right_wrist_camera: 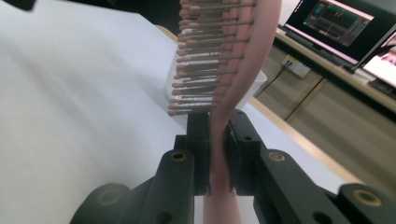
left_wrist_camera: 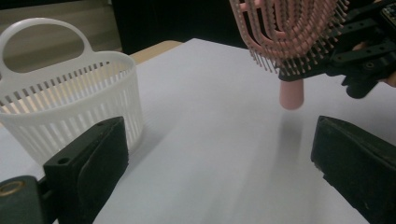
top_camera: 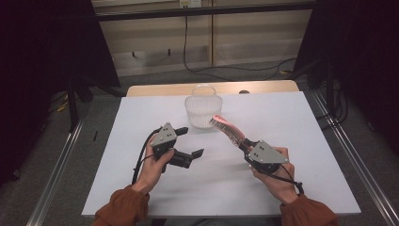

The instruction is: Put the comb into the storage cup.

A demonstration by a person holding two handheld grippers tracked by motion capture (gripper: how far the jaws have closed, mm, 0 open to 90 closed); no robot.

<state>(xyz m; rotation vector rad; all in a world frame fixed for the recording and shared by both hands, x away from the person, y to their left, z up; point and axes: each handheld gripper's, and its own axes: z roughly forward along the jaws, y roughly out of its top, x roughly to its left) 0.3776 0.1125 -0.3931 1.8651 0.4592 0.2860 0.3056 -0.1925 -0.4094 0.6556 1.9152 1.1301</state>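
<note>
Brush (top_camera: 227, 129) in pink, pinched at its handle by the right claw (top_camera: 245, 147), is held above the white desk (top_camera: 301, 141) with its bristled head angled far-left toward the basket (top_camera: 203, 110). That white slotted basket stands at the desk's far middle. Near-left of it, the left claw (top_camera: 192, 142) hovers, jaws spread wide with nothing between them.

The left gripper (top_camera: 188, 142) is held low in the left hand (top_camera: 154, 165), its jaws spread wide with nothing between them. The right gripper (top_camera: 244, 145) — gripped by the right hand (top_camera: 277, 176) — has its jaws clamped on a pink hairbrush (top_camera: 227, 129), pinched at the neck between them.
</note>
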